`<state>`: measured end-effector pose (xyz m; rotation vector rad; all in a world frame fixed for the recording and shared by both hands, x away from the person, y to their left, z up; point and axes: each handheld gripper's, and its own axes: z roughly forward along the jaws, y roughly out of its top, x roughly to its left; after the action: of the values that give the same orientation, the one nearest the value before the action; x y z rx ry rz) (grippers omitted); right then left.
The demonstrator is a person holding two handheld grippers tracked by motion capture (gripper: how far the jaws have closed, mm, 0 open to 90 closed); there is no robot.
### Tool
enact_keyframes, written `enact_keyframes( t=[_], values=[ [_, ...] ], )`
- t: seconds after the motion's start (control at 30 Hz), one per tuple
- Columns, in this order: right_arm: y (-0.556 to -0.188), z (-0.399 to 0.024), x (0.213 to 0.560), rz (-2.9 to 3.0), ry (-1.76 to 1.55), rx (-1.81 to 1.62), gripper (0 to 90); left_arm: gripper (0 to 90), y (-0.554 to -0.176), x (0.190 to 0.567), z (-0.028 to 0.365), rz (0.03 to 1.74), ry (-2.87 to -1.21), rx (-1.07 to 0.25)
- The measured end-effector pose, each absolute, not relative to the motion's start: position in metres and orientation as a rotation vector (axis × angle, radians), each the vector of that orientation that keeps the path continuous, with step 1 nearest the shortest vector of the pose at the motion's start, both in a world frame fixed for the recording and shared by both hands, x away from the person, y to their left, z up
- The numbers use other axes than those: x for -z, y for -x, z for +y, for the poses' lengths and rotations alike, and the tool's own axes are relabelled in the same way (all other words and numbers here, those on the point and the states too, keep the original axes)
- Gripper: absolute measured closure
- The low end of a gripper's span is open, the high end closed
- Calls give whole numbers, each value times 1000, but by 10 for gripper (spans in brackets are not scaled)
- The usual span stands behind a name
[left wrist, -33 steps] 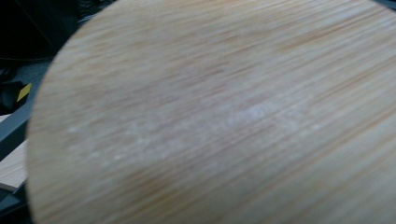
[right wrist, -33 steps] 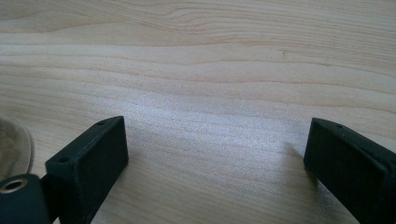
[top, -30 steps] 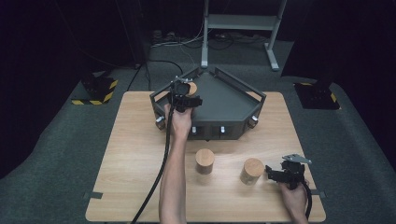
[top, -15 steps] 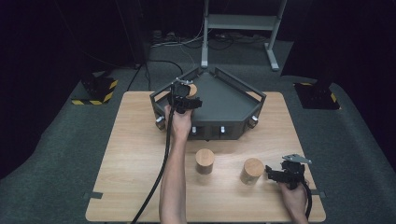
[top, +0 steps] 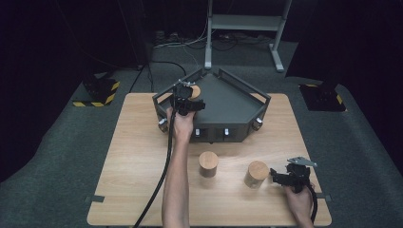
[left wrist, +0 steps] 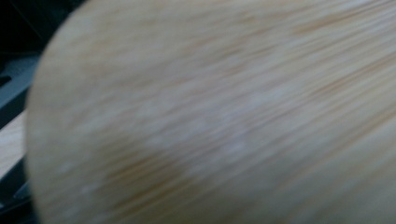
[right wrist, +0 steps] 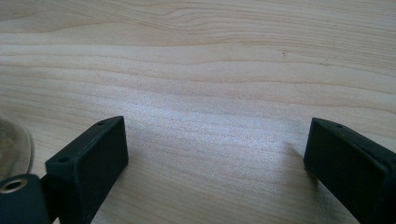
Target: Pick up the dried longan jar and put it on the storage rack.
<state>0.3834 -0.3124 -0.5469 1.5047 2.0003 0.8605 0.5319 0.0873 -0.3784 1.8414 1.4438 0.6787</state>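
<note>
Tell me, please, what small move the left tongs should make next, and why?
Probably lift straight up and back away. The left tongs have just been opening around the wooden cylinder, which stands in the dark tray. Two more cylinders wait on the table near the open right tongs.

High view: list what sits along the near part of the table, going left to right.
Left forearm → first wooden cylinder → second wooden cylinder → right claw, resting on the table.
</note>
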Motion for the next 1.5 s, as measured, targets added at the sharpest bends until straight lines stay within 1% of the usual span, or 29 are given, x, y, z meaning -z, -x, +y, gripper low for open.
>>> enact_keyframes(
  t=[0.03,0.07,0.3,0.87,1.0,1.5],
  values=[
    [-383,-312,547,2001,-1504,-860,62,137,-531,380,88,1445,-1844,-684],
    [-383,-312,547,2000,-1504,-861,62,90,-531,381,88,1446,-1844,-685],
    [-383,-312,547,2000,-1505,-861,62,49,-521,383,87,1414,-1841,-697],
    [-383,-312,547,1999,-1506,-861,62,50,-503,383,92,1387,-1825,-703],
    [-383,-312,547,1999,-1506,-861,62,52,-500,384,91,1374,-1855,-711],
    [-384,-312,547,1999,-1506,-861,62,53,-491,380,91,1341,-1850,-697]
  ],
)
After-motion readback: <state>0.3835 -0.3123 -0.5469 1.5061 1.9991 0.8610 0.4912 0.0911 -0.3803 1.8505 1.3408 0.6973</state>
